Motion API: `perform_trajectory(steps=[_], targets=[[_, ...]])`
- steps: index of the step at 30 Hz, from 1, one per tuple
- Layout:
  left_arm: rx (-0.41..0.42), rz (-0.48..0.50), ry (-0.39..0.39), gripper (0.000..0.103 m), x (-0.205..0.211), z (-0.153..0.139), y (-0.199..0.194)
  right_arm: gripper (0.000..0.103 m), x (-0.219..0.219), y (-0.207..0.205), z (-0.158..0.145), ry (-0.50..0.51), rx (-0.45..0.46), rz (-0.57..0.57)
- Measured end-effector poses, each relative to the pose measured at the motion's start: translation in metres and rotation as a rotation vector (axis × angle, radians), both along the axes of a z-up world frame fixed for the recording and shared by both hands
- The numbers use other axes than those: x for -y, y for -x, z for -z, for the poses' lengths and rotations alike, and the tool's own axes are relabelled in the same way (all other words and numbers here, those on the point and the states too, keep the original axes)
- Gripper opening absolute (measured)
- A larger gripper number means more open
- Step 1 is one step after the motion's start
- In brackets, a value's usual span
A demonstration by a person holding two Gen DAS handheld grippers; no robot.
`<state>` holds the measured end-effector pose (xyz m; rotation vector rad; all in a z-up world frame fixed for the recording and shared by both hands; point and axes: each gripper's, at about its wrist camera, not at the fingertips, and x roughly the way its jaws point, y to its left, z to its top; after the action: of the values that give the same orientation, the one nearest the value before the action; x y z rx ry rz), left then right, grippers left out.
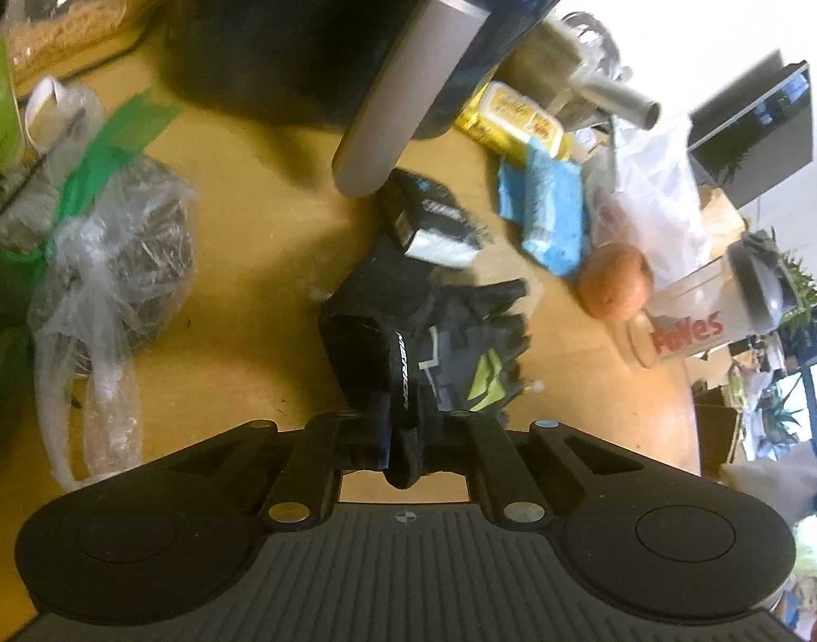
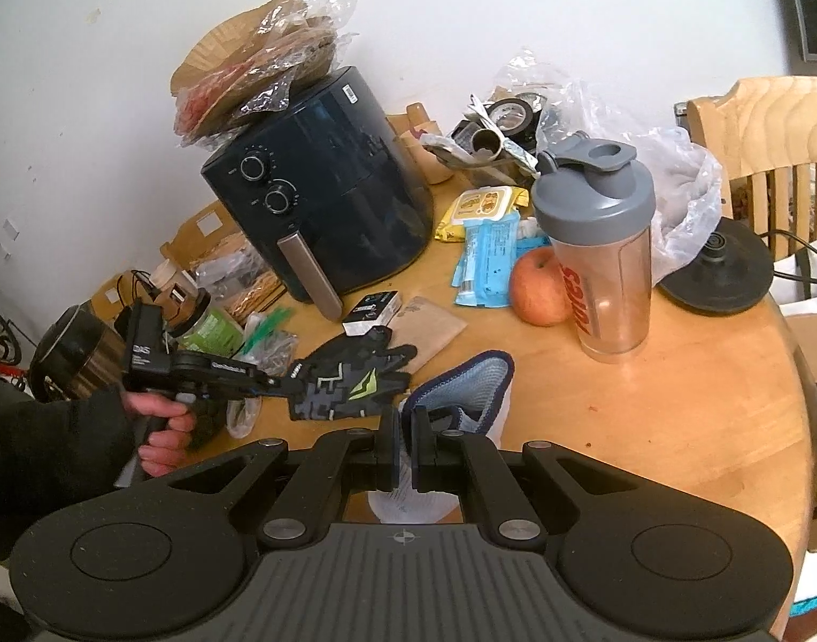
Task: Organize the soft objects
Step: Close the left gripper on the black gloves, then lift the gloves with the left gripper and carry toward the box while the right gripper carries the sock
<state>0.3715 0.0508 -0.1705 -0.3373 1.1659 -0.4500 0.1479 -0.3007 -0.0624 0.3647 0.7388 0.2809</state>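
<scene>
Wooden table (image 2: 676, 401), one glove (image 2: 349, 382), one apple (image 2: 537, 286), one shaker (image 2: 601, 251)

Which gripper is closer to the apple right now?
Right. The right gripper, shut on a blue-edged sock, sits just short of the apple. The left gripper, clamped on the black glove, is farther off, toward the air fryer side.

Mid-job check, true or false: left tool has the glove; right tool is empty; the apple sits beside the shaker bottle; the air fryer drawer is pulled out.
1. The left tool is closed on the black glove. True.
2. The right tool is empty. False: it grips a blue-edged cloth.
3. The apple sits beside the shaker bottle. True.
4. The air fryer drawer is pulled out. False: it is closed.
</scene>
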Motion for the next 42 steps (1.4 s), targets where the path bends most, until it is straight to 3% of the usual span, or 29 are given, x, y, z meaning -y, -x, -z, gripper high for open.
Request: perform_trajectory(steps=[10,19,27,35,42], targets=[[0.104,-0.004,-0.012,0.006,-0.001,-0.054,0.025,0.006,-0.003,-0.006,-0.006,0.004,0.013,-0.047],[0.192,-0.022,-0.11,0.006,-0.001,-0.095,0.056,0.006,-0.008,-0.008,-0.014,0.009,0.028,-0.087],[0.244,-0.068,-0.152,0.006,-0.001,-0.136,0.085,0.006,-0.007,-0.005,-0.022,0.006,0.043,-0.114],[0.262,-0.091,-0.283,0.006,0.008,-0.169,0.115,0.006,-0.004,0.005,-0.031,0.009,0.066,-0.135],[0.306,-0.104,-0.304,0.006,0.01,-0.196,0.143,0.006,-0.001,0.016,-0.04,0.009,0.089,-0.152]])
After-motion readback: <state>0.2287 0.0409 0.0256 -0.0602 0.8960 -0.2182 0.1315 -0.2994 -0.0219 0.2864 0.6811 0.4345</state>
